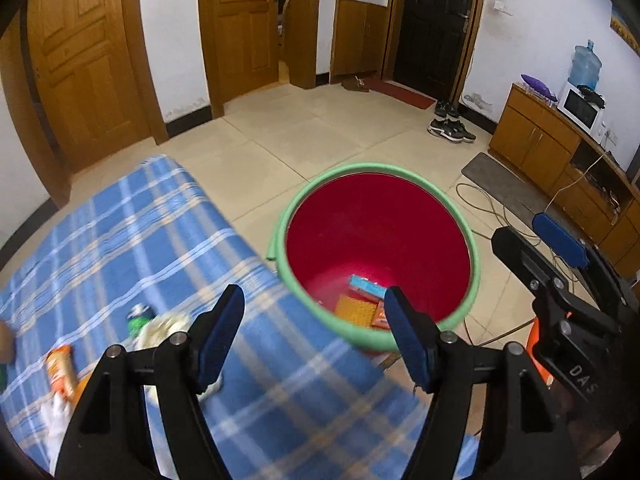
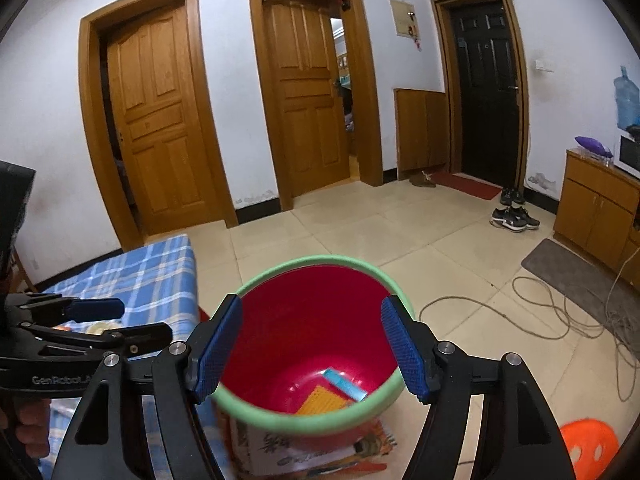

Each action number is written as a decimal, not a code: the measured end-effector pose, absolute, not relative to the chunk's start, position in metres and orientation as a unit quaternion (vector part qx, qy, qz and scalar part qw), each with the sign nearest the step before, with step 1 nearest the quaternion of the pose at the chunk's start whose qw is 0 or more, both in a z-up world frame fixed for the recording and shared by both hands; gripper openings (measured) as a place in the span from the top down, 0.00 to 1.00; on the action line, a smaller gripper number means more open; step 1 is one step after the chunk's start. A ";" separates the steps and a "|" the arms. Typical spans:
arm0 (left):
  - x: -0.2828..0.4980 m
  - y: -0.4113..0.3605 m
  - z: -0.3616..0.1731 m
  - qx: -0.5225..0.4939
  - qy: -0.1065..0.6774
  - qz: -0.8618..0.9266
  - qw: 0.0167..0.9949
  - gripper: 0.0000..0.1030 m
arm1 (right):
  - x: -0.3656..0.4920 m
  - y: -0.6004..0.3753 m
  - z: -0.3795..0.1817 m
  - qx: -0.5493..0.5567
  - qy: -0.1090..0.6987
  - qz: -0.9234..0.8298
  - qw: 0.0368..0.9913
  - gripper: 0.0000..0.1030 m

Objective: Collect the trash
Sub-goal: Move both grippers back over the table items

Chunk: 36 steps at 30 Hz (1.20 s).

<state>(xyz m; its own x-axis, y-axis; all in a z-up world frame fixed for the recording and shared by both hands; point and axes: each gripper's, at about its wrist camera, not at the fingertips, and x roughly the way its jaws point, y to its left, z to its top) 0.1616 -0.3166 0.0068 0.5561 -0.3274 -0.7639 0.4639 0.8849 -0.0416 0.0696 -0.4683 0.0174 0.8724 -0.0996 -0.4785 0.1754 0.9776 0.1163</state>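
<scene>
Two grippers hang with jaws apart and empty: right gripper (image 2: 312,344) over the red bucket (image 1: 474,264), left gripper (image 1: 316,336) nearer the remaining wrappers (image 1: 60,372) lying leftward on the checked cloth's (image 1: 132,220) near-left corner.

One bucket (image 1: 304,204), three doors (image 2: 160,120), two grippers (image 2: 310,350).

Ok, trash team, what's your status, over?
Left gripper and right gripper both open, nothing held. Red plastic bucket with green rim holds an orange wrapper and a blue one. More wrappers left on blue plaid cloth.
</scene>
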 end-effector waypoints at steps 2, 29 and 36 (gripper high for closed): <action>0.147 -0.306 0.011 0.081 0.406 -0.223 0.882 0.30 | 0.059 -0.460 0.019 0.079 0.240 -0.074 0.965 0.29; 0.063 -0.144 0.010 0.005 0.381 -0.091 0.920 0.30 | 0.016 -0.337 0.013 0.043 0.274 -0.005 0.961 0.29; 0.044 -0.086 0.009 -0.001 0.379 -0.034 0.925 0.30 | 0.024 -0.284 0.012 0.030 0.266 0.051 0.962 0.29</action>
